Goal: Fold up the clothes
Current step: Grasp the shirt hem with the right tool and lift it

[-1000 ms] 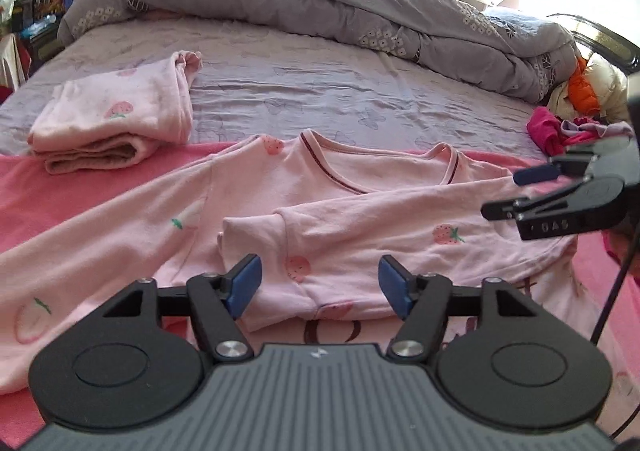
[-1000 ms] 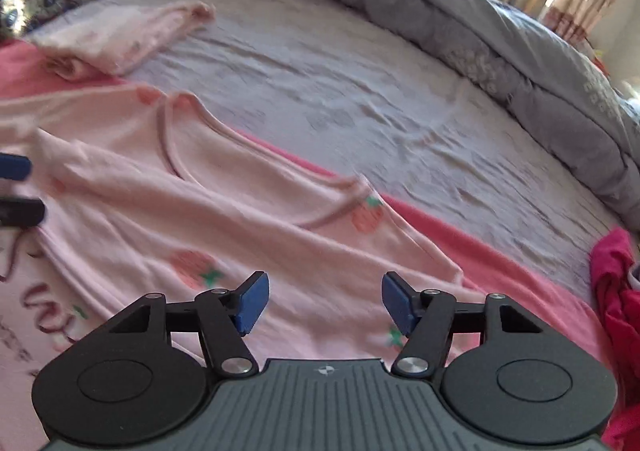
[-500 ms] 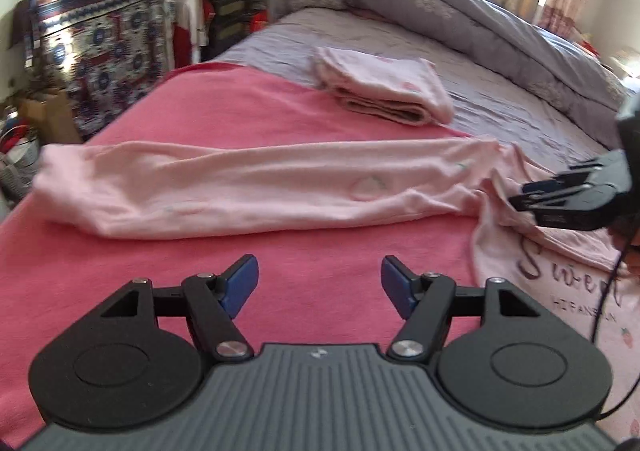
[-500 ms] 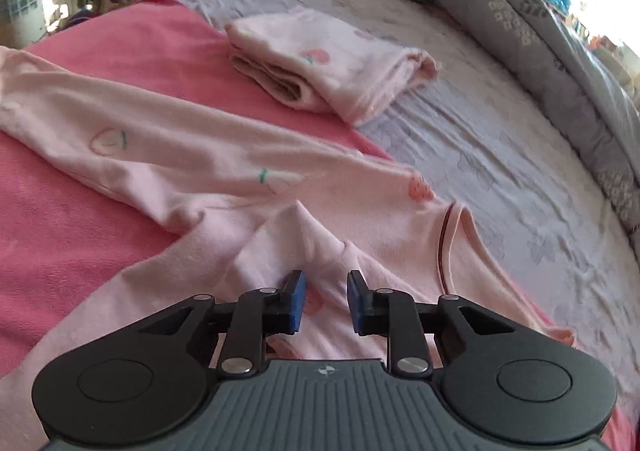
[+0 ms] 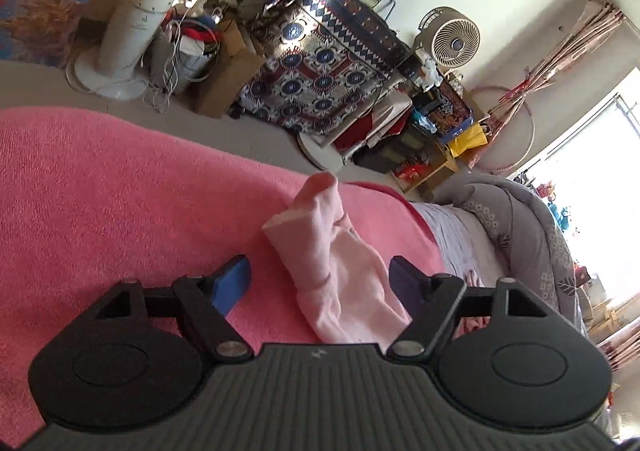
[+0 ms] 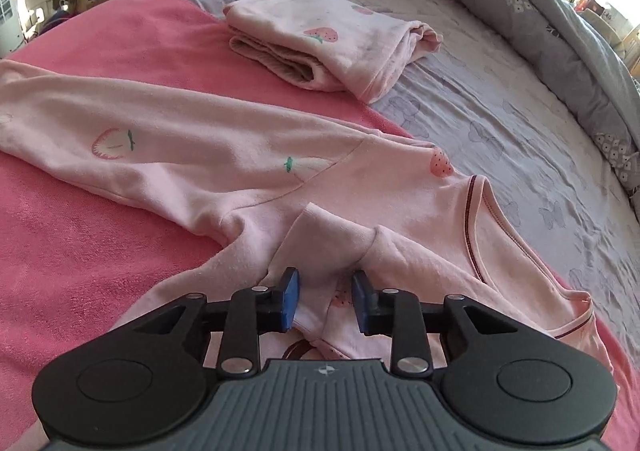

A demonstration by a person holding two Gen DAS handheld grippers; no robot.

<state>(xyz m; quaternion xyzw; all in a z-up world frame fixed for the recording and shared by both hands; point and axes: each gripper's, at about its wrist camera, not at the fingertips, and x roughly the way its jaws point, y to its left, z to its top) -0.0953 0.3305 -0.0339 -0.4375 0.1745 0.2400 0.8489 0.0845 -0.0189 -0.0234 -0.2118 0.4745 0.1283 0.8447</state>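
On the bed's red blanket [image 6: 80, 263] lies the pink strawberry shirt [image 6: 248, 171], its left sleeve cuff [image 5: 316, 211] between the wide-open left tongs [image 5: 320, 283], a raised fold between the partly closed right tongs [image 6: 325, 301], the folded garment [image 6: 332, 47] beyond the shirt.

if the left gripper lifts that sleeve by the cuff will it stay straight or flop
Probably flop: the sleeve already lies crumpled and creased between the open left gripper. It looks like thin, light knit, so it should drape and may drag the shirt across the towel.
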